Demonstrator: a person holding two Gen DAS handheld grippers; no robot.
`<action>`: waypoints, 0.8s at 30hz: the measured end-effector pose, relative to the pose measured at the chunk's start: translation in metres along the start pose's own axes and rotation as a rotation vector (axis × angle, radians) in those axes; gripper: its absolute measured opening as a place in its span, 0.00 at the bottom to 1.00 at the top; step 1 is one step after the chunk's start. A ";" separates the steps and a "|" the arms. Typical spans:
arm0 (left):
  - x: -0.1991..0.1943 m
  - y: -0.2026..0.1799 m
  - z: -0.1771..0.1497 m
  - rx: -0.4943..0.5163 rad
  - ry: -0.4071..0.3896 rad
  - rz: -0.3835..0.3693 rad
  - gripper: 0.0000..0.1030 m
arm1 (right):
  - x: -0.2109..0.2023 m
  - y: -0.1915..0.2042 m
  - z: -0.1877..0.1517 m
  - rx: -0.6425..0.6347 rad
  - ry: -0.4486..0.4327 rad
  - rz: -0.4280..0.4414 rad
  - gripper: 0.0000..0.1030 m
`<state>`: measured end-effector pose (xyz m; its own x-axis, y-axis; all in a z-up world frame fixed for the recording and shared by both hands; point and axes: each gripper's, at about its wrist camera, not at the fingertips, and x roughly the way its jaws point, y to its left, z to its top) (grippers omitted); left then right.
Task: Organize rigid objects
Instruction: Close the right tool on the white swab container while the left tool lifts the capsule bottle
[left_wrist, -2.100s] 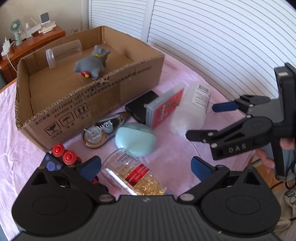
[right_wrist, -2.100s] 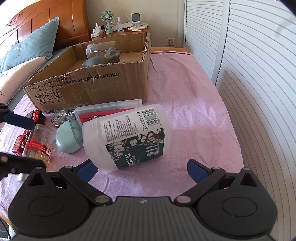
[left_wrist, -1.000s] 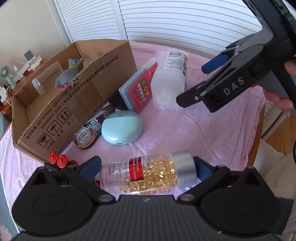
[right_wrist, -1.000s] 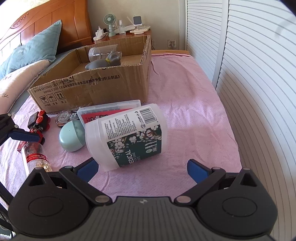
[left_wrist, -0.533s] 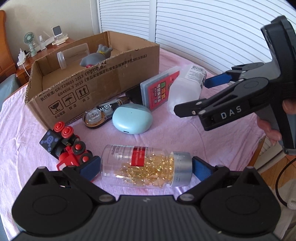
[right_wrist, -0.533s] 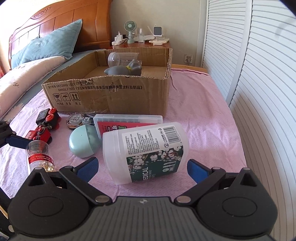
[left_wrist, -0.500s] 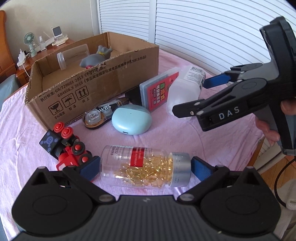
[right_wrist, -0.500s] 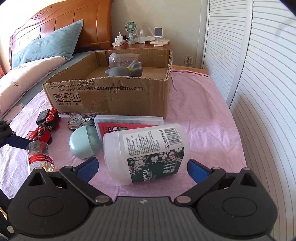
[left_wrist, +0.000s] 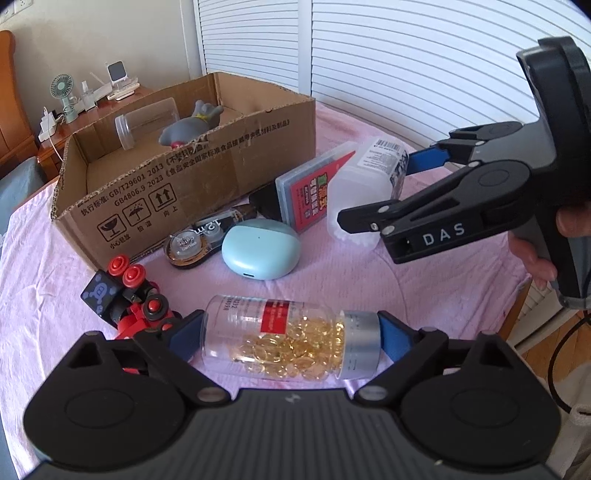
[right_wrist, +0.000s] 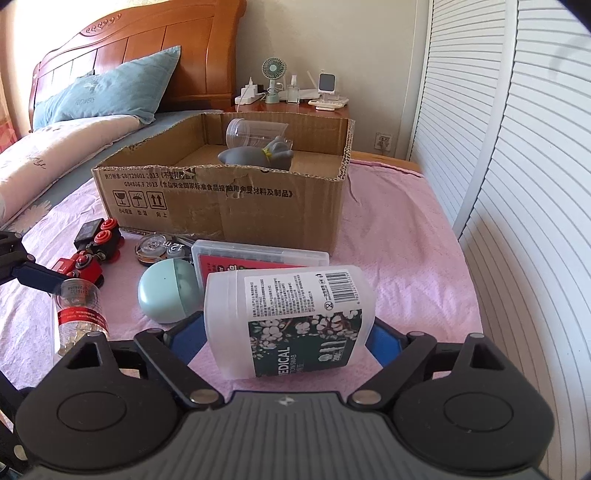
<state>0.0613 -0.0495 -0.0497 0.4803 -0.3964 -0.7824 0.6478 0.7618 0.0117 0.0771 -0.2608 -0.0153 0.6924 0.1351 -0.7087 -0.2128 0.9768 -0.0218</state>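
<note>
Now you are closing both grippers: left gripper (left_wrist: 291, 334) around the capsule bottle (left_wrist: 288, 338), right gripper (right_wrist: 286, 338) around the swab jar (right_wrist: 291, 321), seemingly touching; next, lifting toward the cardboard box (right_wrist: 229, 203).

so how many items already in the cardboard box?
2 visible: a clear plastic jar lying on its side at the back of the cardboard box, and a grey toy animal just in front of it. The near wall may hide more.
</note>
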 end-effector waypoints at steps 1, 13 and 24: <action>0.001 0.001 0.001 -0.006 0.003 -0.004 0.92 | 0.001 -0.001 0.000 0.000 0.002 0.000 0.85; -0.003 0.007 0.011 -0.010 0.064 -0.060 0.92 | -0.003 -0.004 0.009 0.007 0.049 0.026 0.84; -0.025 0.024 0.040 -0.015 0.044 -0.061 0.92 | -0.026 -0.009 0.029 -0.014 0.038 0.073 0.84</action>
<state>0.0886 -0.0422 -0.0048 0.4134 -0.4200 -0.8079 0.6663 0.7442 -0.0459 0.0806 -0.2680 0.0239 0.6479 0.1987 -0.7354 -0.2712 0.9623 0.0212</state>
